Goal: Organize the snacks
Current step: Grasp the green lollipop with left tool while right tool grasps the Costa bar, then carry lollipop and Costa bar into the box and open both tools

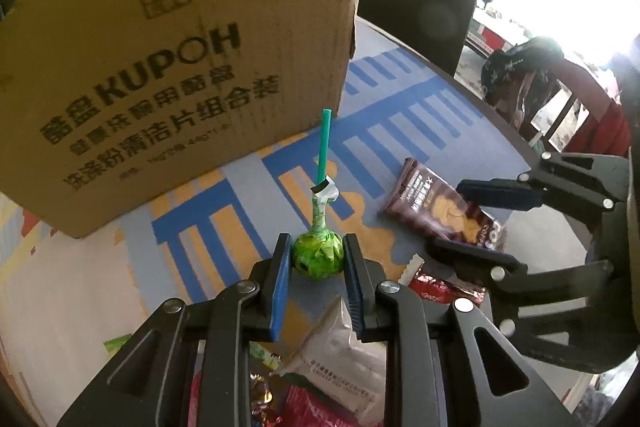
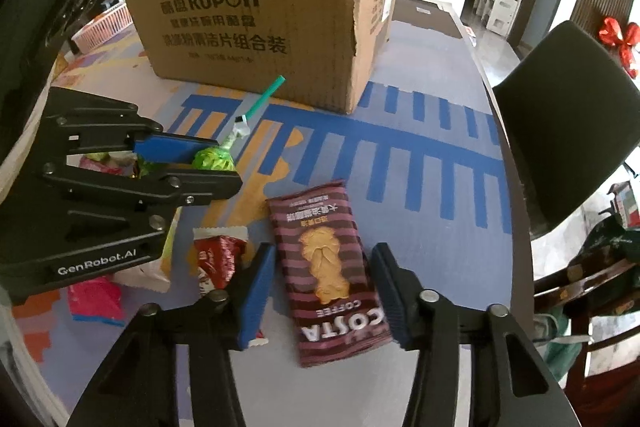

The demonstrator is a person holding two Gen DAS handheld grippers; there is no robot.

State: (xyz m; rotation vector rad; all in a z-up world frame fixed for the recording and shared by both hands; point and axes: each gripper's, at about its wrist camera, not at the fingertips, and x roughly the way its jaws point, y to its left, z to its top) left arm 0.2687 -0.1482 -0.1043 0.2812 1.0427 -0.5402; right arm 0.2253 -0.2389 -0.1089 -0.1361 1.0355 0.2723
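Lollipop (image 1: 317, 254) is sitting clamped in left gripper (image 1: 316, 267) above the counter (image 1: 420, 107), near the cardboard box (image 1: 180, 67); its round head may be slipping out. Right gripper (image 2: 320, 291) is standing wide around the Costa packet (image 2: 328, 279), risking pushing it aside

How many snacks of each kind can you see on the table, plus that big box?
Green lollipop, held in the left gripper: 1
Brown Costa biscuit pack, between the open right gripper's fingers: 1
Small red sachet: 1
Pale pouch: 1
Pink packet: 1
Cardboard box: 1
Total: 6, not counting the blurred wrappers behind the left gripper.
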